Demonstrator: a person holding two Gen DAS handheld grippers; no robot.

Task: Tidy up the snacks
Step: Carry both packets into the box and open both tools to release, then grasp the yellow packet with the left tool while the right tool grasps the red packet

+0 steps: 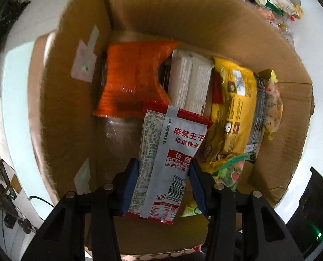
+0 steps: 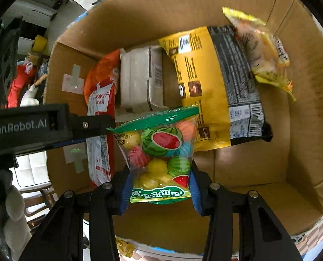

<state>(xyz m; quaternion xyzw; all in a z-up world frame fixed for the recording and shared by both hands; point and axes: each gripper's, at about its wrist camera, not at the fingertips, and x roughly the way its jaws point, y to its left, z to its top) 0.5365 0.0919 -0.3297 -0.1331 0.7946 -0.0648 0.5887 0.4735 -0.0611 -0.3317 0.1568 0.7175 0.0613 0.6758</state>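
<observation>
Both grippers hang inside an open cardboard box (image 1: 139, 15). My left gripper (image 1: 164, 174) is shut on a grey and red spicy-strip packet (image 1: 170, 152), held upright in the box beside an orange bag (image 1: 131, 78). My right gripper (image 2: 160, 180) is shut on a clear green-edged bag of watermelon gummy balls (image 2: 159, 152), just right of the left gripper. The left gripper's arm (image 2: 31, 128) and its packet (image 2: 100, 130) show at the left of the right wrist view. The gummy bag's corner shows in the left wrist view (image 1: 229, 169).
In the box stand a white carton (image 2: 139, 78), a large yellow and black bag (image 2: 213, 82) and a small yellow snack bag (image 2: 263, 50) against the right wall. The box floor at the front right (image 2: 259, 191) is bare cardboard. More snack packets (image 1: 272, 0) lie outside, beyond the box.
</observation>
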